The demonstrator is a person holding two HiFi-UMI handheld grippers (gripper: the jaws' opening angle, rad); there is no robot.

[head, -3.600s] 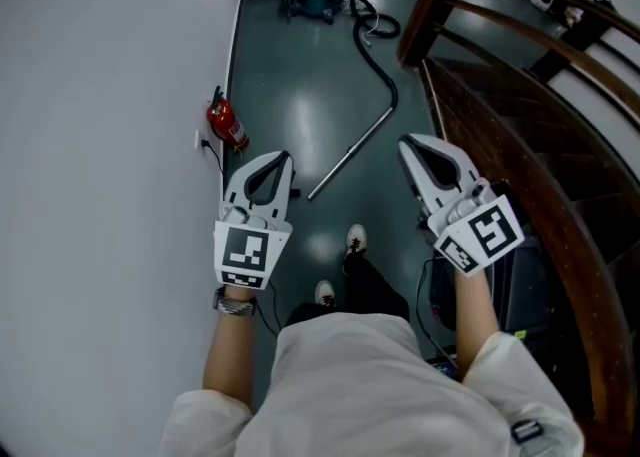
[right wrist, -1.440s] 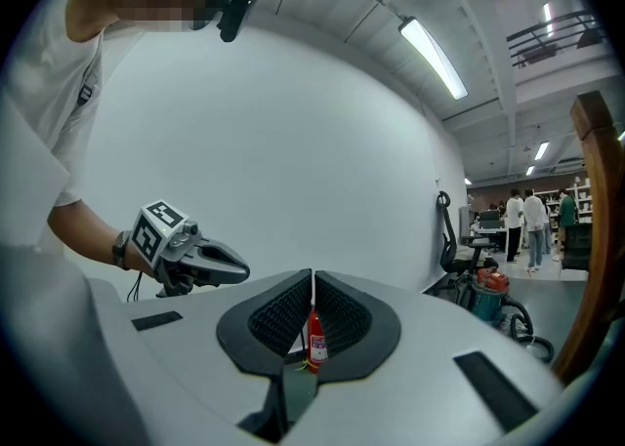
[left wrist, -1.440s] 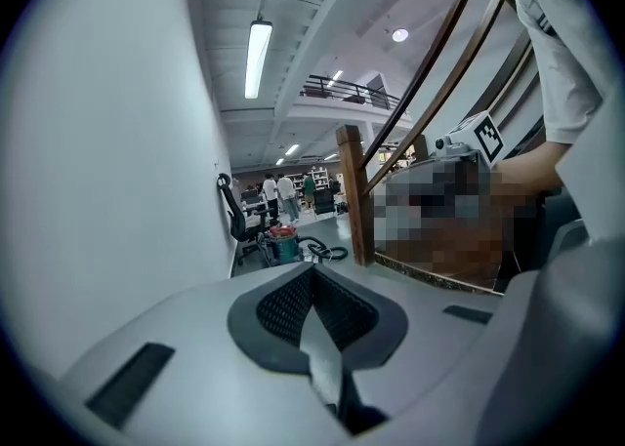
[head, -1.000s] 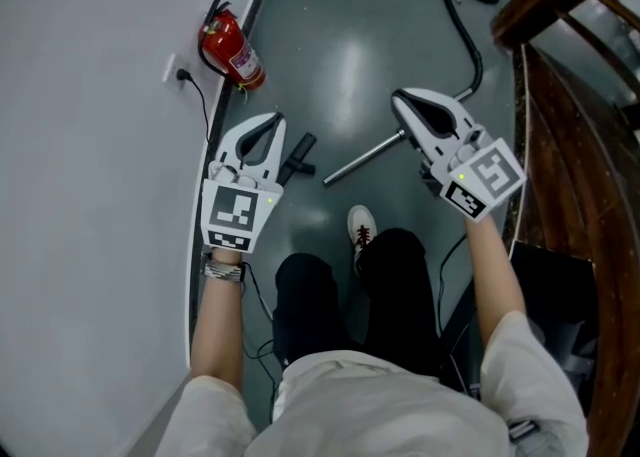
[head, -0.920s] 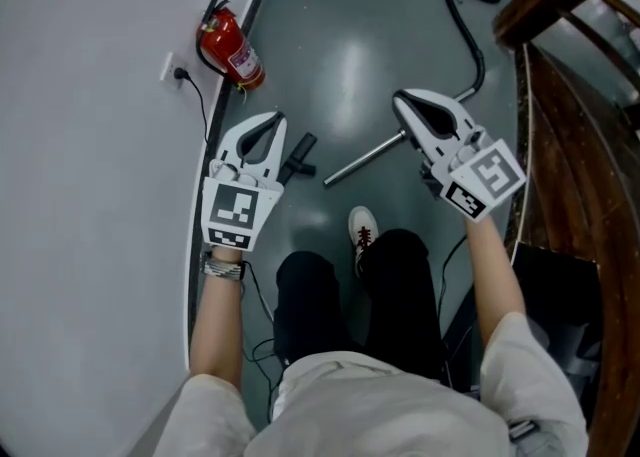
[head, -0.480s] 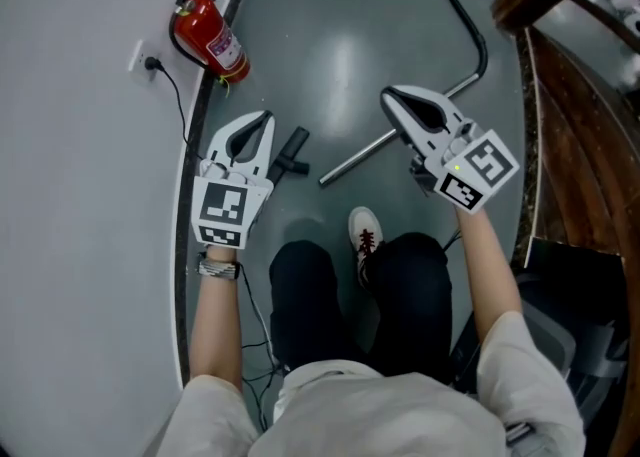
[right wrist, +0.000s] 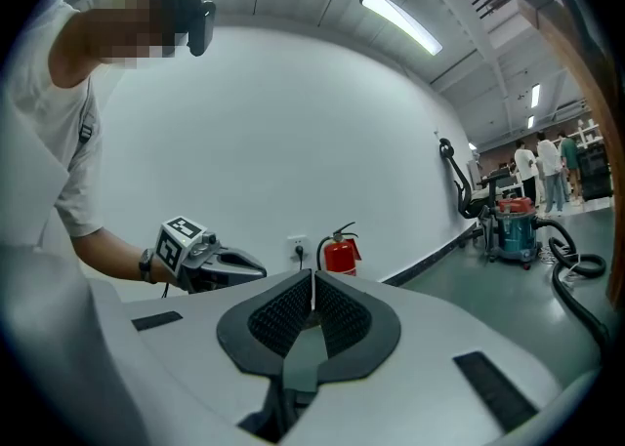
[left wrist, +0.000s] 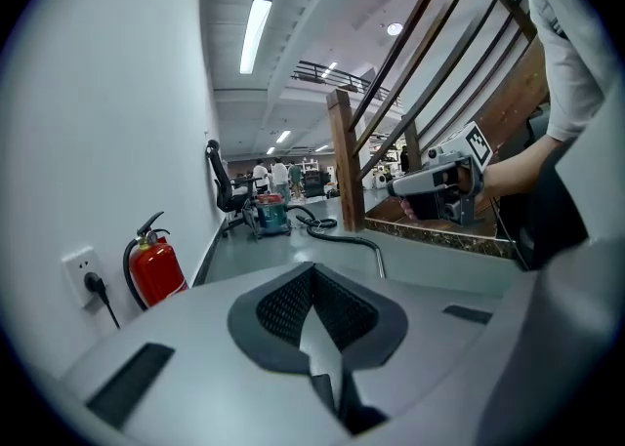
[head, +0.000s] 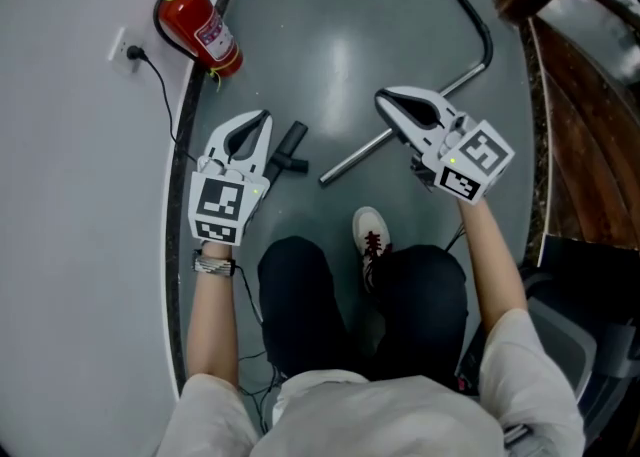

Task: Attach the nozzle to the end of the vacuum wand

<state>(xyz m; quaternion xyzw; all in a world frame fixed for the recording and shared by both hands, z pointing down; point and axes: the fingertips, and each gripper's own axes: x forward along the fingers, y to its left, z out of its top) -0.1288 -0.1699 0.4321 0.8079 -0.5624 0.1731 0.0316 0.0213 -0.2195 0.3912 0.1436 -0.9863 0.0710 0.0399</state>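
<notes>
Nozzle (head: 289, 150): a black T-shaped piece lying flat on the floor, just beside the left gripper's tip and a little apart from the wand's open end.
What changed: both grippers have sunk toward the floor as the person crouched. The nozzle and wand lie just as they did a second ago.
Left gripper (head: 263, 117): jaws pressed together with nothing between them, hovering beside the nozzle.
Right gripper (head: 382, 98): jaws likewise closed and empty, hanging over the wand's middle stretch.
Vacuum wand (head: 350, 160): a metal tube on the floor. Its near end points toward the nozzle and its far end bends into the black hose (head: 468, 0).
Meaning for the task: this looks like the approach only. Nothing is gripped and the parts are not yet joined. Each pair of jaws would have to open before taking hold.
Count, near to far:
- Shoe (head: 372, 235): one showing.
- Grippers: two.
- Nozzle: one.
- Wand: one.
- Fire extinguisher (head: 195, 30): one, against the wall.
- Wall socket (head: 120, 42): one, with a plug in it.
- Hose: one.
- Vacuum cleaner (left wrist: 270, 212): one, far down the floor.
</notes>
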